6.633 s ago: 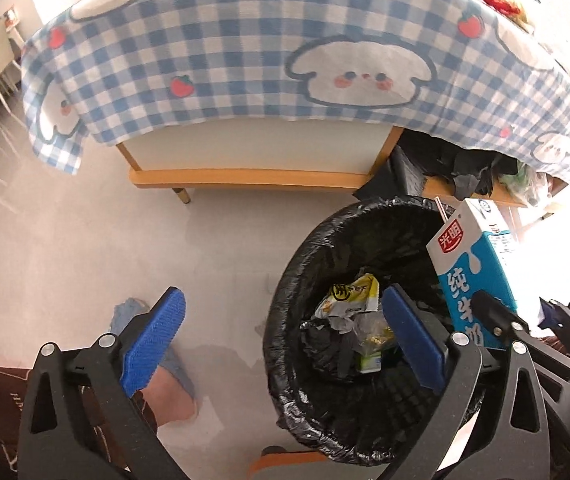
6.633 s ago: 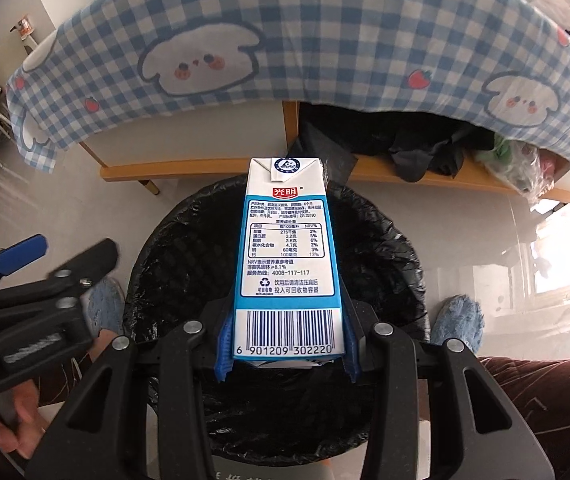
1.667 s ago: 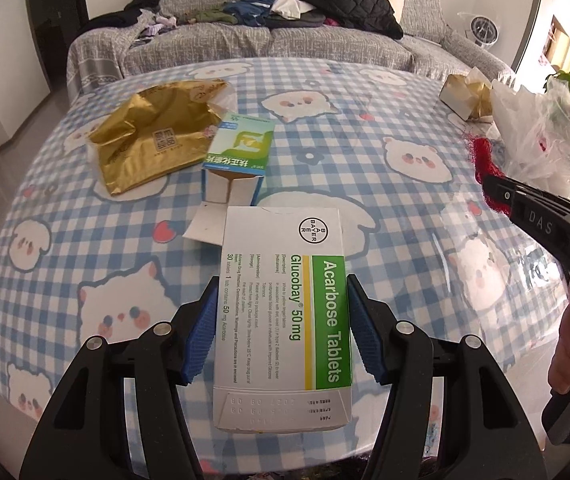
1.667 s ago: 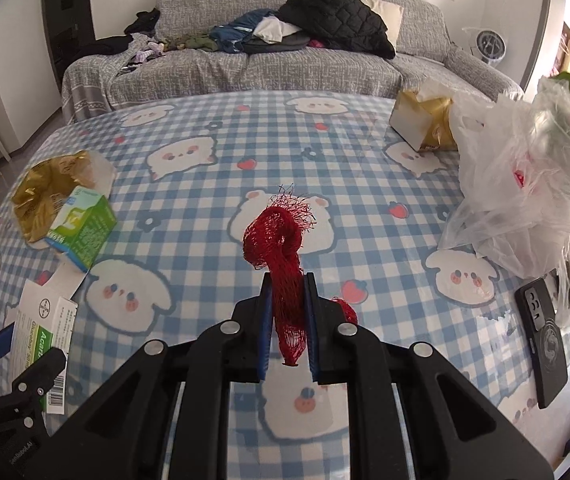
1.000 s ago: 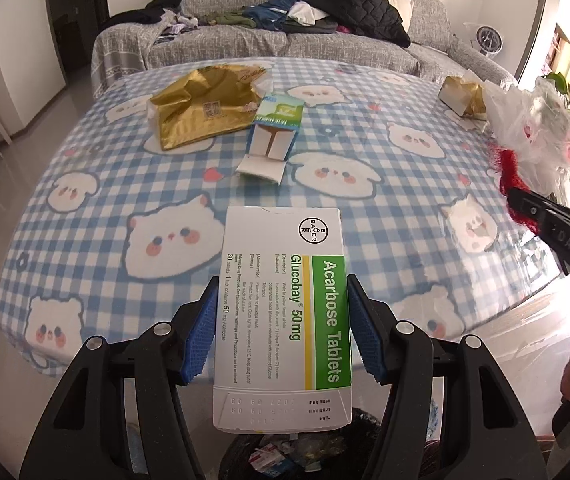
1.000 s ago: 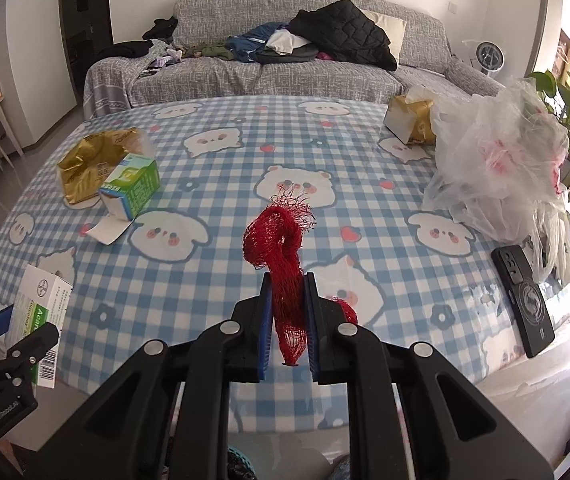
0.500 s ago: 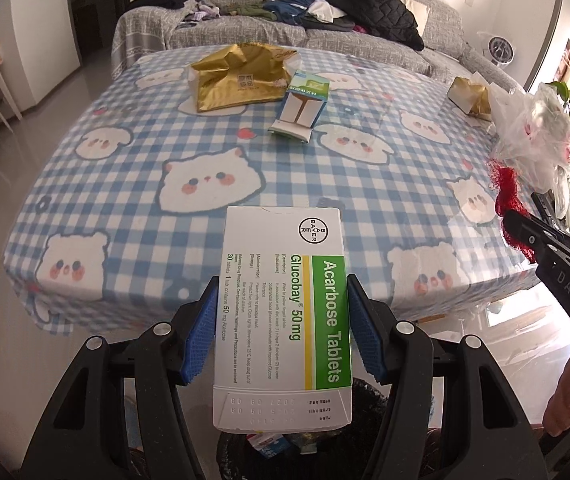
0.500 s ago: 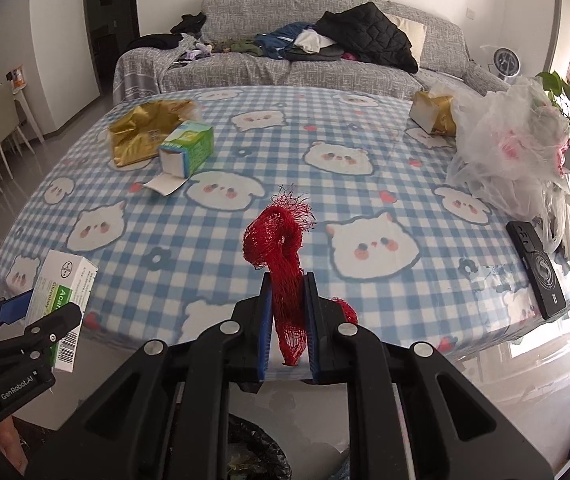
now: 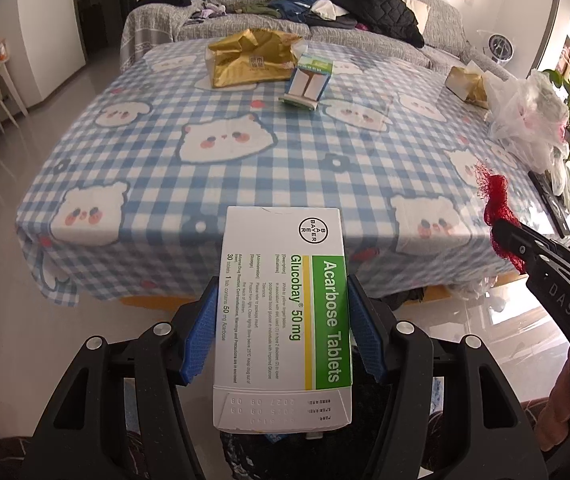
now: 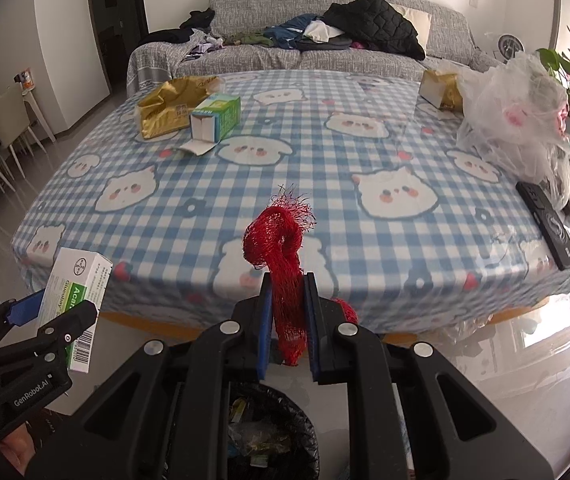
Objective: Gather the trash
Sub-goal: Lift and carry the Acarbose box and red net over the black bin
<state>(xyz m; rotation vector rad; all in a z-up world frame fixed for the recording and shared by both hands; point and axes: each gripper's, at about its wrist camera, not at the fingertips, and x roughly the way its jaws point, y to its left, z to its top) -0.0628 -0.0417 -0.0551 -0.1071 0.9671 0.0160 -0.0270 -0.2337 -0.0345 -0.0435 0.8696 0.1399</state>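
Red netting (image 10: pixel 281 264), soft and featherlight, is pinched mid-length by my right gripper (image 10: pixel 288 312); my left gripper (image 9: pixel 281 334), half-open, squeezes the stiff cardboard pill box (image 9: pixel 285 312) sideways.

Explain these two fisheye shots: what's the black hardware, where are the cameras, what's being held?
No robot: a person carries a handheld claw in each hand, with a camera on each looking along its fingers. The left view shows the left claw clamped on a white and green tablet box. The right view shows the right claw pinching a red mesh net. Ahead is a table with a blue checked cloth, holding a gold bag, a green carton, a plastic bag and a phone. A black-lined bin sits below.
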